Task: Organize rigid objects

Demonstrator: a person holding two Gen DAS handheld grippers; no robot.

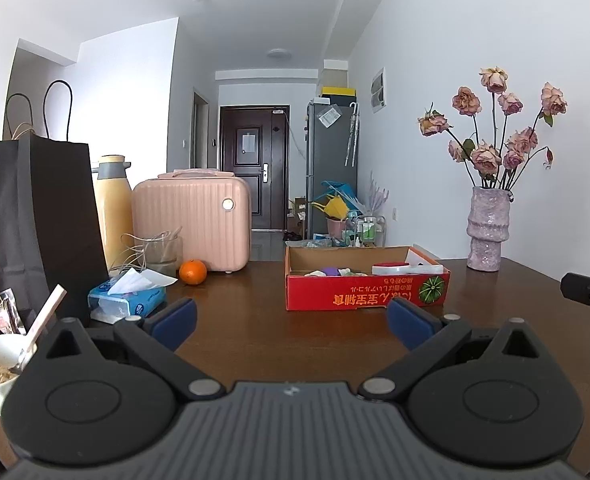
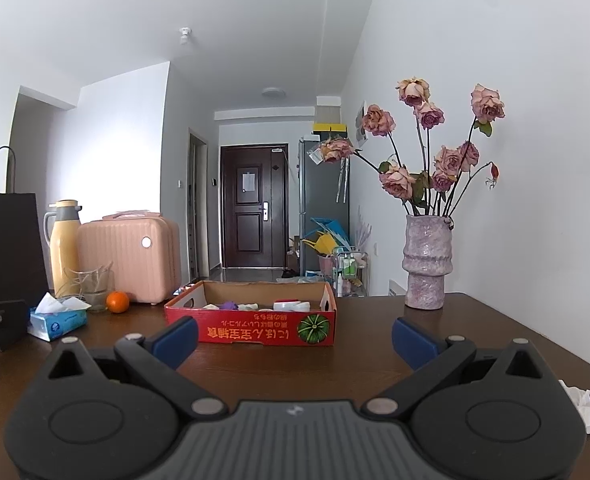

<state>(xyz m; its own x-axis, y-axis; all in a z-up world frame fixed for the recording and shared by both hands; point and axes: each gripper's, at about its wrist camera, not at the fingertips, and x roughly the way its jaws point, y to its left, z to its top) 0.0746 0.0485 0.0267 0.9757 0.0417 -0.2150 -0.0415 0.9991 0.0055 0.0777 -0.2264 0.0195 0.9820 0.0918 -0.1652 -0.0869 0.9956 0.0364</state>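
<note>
Red cardboard tray-box printed with a green pumpkin, on the dark brown wooden table, mid-surface and straight ahead of both grippers, holding small rigid pieces: purple, white and one red-and-white. Pink ribbed hard-shell case, black paper bag and yellow thermos jug lined along the far left edge; speckled pink ceramic vase of dried roses at far right, well apart from the box. Nearer left, blue tissue pack and round orange fruit beside a clear glass. Left gripper and right gripper both low over bare wood, jaws spread wide, nothing between them. Best approached, by the look of it, level and square to the box's open top, one piece at a time, clear of the vase.
</note>
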